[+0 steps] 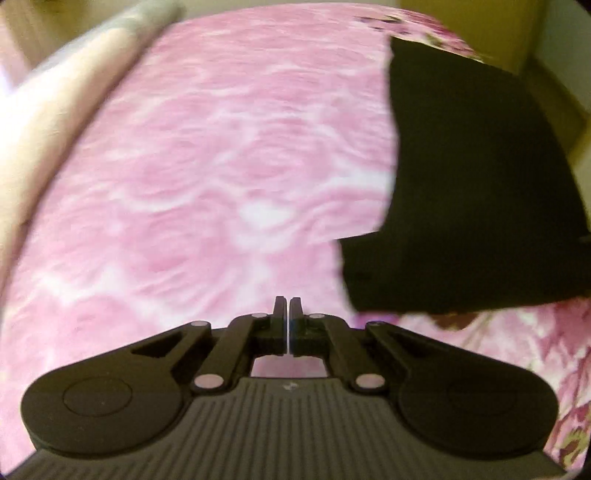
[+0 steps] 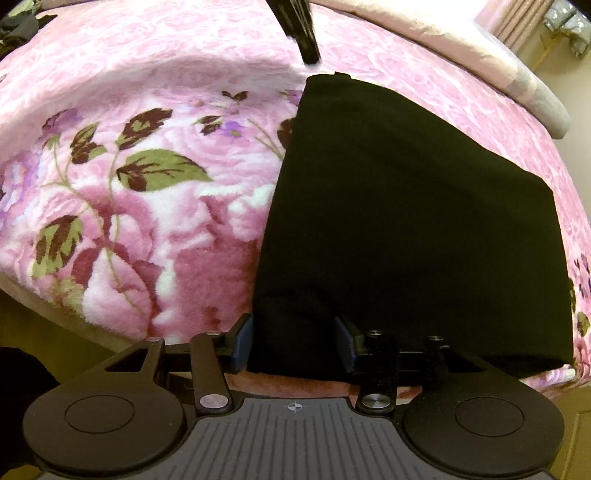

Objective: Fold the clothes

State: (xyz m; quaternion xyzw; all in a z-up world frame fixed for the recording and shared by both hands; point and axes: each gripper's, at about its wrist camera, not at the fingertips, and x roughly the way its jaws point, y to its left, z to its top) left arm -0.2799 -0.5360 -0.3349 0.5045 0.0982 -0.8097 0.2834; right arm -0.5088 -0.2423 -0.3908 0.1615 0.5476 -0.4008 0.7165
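Observation:
A black garment lies folded flat on the pink floral blanket. My right gripper stands at its near corner, and the thick folded edge fills the gap between the blue pads, which touch the cloth on both sides. In the left wrist view the same black garment lies to the right. My left gripper hovers over bare pink blanket, shut with nothing between its fingers. In the right wrist view the left gripper hangs just beyond the garment's far corner.
A cream bolster runs along the blanket's far side, seen too as a bolster at upper right. A dark heap of clothes sits at the far left corner. The bed's edge drops off just left of my right gripper.

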